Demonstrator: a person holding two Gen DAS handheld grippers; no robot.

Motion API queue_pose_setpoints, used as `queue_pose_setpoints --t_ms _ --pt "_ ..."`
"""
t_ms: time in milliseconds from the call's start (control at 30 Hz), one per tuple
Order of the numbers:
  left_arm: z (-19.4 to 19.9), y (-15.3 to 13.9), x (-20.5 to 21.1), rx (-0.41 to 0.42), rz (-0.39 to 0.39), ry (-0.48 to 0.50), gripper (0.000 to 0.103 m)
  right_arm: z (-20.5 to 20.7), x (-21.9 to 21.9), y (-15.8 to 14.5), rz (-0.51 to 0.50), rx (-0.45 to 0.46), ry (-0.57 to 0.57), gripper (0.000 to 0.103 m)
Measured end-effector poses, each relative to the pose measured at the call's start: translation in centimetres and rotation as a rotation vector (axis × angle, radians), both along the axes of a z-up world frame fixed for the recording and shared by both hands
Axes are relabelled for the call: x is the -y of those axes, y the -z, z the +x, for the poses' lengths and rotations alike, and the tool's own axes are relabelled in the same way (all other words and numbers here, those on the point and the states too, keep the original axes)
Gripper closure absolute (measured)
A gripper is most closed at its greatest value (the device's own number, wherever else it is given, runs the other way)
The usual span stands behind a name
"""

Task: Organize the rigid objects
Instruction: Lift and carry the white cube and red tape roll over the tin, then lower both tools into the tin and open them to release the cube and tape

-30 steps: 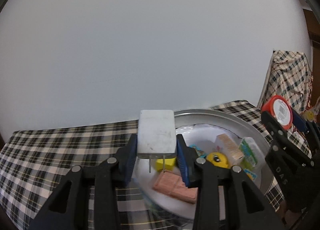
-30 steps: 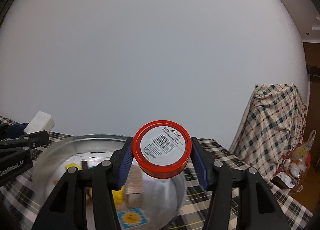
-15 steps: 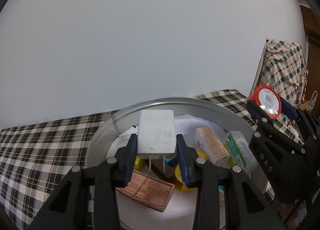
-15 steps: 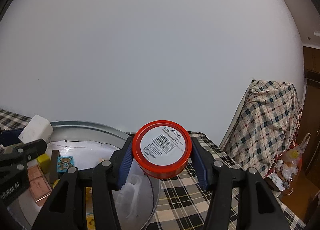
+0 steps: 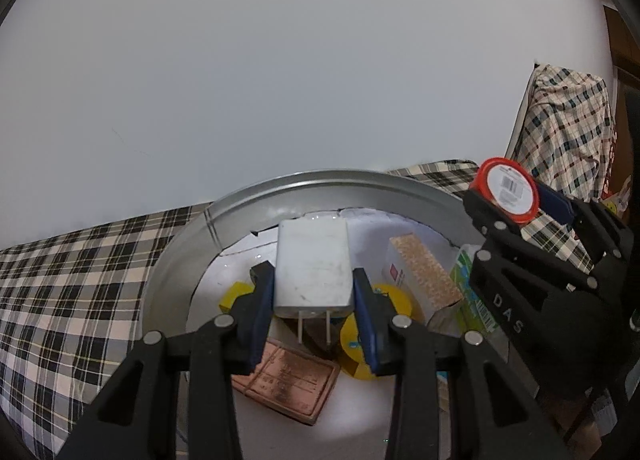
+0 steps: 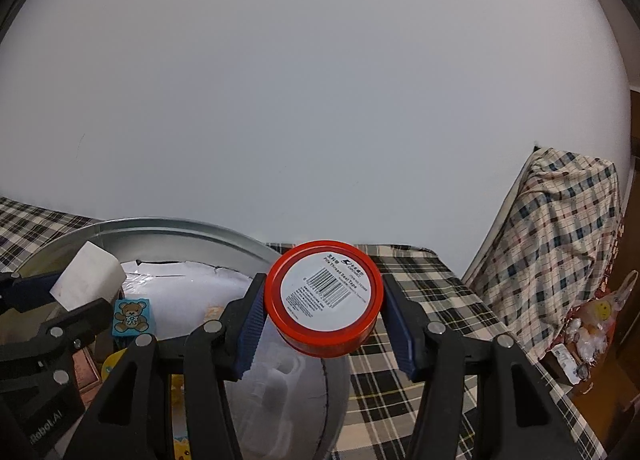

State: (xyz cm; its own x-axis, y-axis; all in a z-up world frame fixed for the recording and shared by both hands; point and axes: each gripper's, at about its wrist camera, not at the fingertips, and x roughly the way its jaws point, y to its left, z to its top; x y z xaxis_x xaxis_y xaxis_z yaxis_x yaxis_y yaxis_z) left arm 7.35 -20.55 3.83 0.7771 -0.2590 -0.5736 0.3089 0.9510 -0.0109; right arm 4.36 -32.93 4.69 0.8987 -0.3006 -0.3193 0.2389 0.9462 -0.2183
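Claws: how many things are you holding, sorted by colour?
White: 1, the charger in the left claw.
Red: 1, the tape tin in the right claw.
Total: 2.

Plaid-clothed table (image 5: 80, 272) carrying round metal basin (image 5: 176, 260).

We have carried the white charger (image 5: 313, 265) forward from the metal basin's near rim (image 5: 180, 256) to over its middle, the red tape tin (image 6: 324, 297) brought lower beside the basin's right edge, basin contents now in fuller view.
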Motion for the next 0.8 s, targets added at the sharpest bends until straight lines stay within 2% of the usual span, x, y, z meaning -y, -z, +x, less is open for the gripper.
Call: queue_pose_setpoints --t_ms 167,367,533,800 --pt "0.2 0.1 0.2 -0.011 0.002 0.004 0.066 0.5 -0.3 0.1 0.018 -0.022 -0.030 0.045" --pt "0.3 0.3 0.8 -0.034 -0.002 0.022 0.066 0.9 0.5 -0.2 0.133 -0.054 -0.079 0.045" --pt "0.3 0.4 1.0 -0.040 0.003 0.032 0.066 1.3 1.0 0.0 0.172 -0.081 -0.078 0.045" --pt "0.4 0.3 1.2 -0.044 0.005 0.029 0.066 0.3 1.1 -1.1 0.206 -0.025 -0.102 0.045"
